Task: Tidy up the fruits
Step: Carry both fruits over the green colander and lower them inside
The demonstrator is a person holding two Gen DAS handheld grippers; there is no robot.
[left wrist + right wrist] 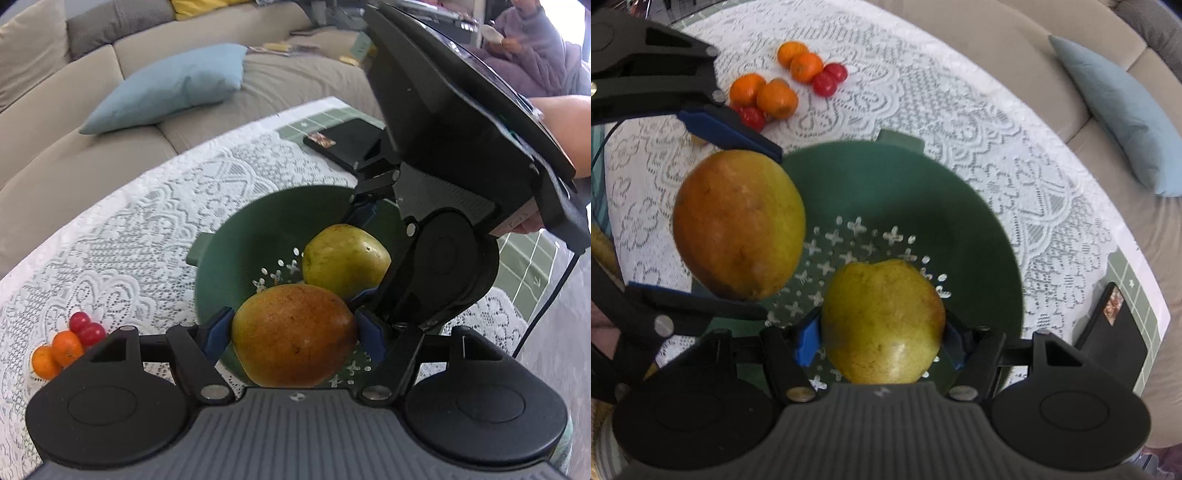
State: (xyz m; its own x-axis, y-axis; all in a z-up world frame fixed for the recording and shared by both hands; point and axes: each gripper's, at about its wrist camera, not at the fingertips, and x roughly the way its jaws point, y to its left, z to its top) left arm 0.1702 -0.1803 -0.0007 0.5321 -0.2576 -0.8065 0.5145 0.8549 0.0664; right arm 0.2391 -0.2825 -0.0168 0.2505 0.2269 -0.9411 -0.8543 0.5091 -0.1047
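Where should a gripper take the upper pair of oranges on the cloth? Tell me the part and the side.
Take one orange across its round middle, coming straight down from above. The jaws should close along the line that avoids its neighbours: another orange touches it on one side and red fruits on another. Both grippers already hold pears, so this is only a judgement.

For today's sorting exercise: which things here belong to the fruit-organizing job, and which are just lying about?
Belongs to the job:
reddish pear in left gripper
green pear in right gripper
green colander
oranges
red fruits

Just lying about:
black book
blue cushion
sofa
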